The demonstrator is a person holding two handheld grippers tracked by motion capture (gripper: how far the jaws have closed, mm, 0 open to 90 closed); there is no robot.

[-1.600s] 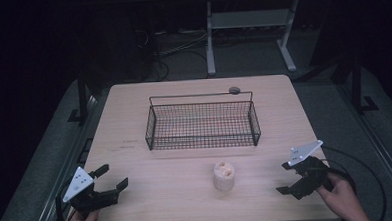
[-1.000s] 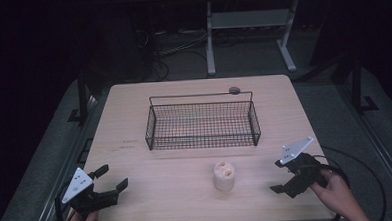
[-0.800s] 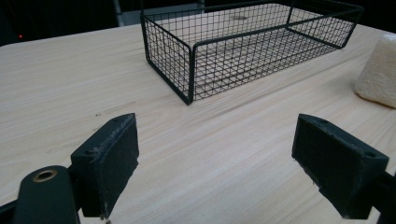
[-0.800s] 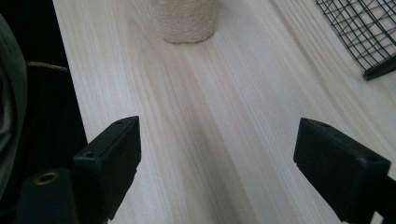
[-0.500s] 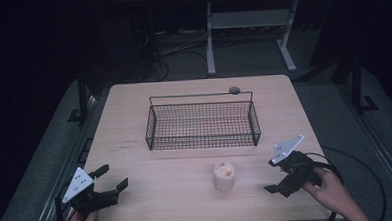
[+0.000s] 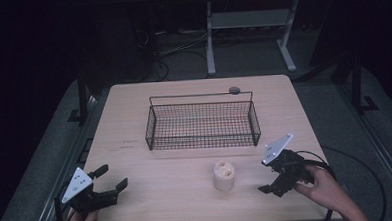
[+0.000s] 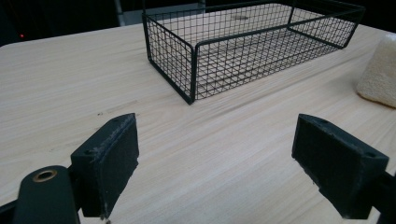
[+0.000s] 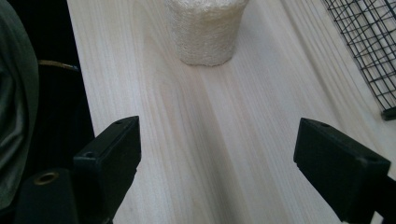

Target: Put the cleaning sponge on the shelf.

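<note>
Right tongs (image 6: 274, 179) hang just above the pale wooden surface (image 6: 134, 128) with jaws spread wide and holding nothing, pointed at a cream sponge (image 6: 224, 175) that stands near them on the front half. In the right gripper view the sponge (image 8: 207, 28) sits straight ahead between the two black jaws, apart from both, which suggests the hand is lining up for a grasp. The sponge is a stubby, upright cylinder with a rough, porous, fibrous skin and a hollowed, lumpy top; it looks soft and likely to give under pressure.

Behind it, well apart, a black wire basket (image 6: 202, 121) lies across the middle of the surface, rectangular, fine-meshed and open-topped, a probable destination for the sponge. A small dark round object (image 6: 234, 90) rests by its far rim; what it is cannot be told.

Left tongs (image 6: 109, 182) wait at the front left corner, jaws equally wide and holding nothing, aimed toward the basket (image 7: 252, 46) with the sponge's edge (image 7: 380, 70) at the side. Their flat pads (image 7: 116, 163) look matte and rubbery.
</note>
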